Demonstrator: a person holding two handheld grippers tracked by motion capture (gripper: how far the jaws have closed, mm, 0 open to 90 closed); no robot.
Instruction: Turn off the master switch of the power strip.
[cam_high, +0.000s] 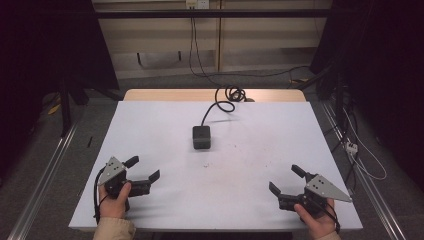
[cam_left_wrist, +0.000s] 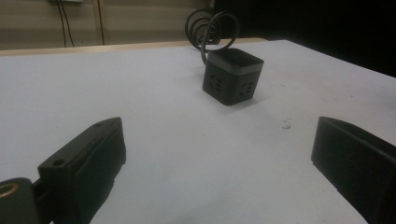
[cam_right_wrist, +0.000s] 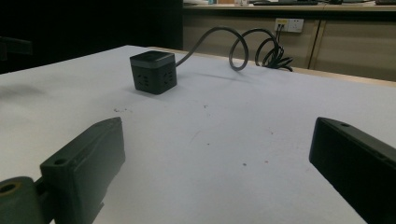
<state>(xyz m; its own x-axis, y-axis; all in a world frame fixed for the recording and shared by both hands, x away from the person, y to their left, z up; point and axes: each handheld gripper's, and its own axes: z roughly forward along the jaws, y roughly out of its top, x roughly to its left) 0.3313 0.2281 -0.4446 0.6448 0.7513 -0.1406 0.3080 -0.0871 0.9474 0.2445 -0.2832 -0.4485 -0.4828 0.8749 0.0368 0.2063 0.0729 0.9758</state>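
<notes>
Socket cube (cam_high: 201, 137) stands upright near the middle of the worktop (cam_high: 150, 125), resting flat on its base. Its cable (cam_high: 220, 106) runs from the cube's far side to a loose coil at the far edge, so the lead lies slack and exerts no evident pull on the cube.

Left gripper (cam_high: 143, 170) sits nearer than the cube and to its left, well apart from it, jaws spread wide with nothing between them. Right gripper (cam_high: 286, 179) sits nearer than the cube and to its right, likewise well apart, jaws spread and empty.

Both grippers angle inward toward the cube. Judgement: a ready stance, with the cube the evident object of approach and no contact made.
</notes>
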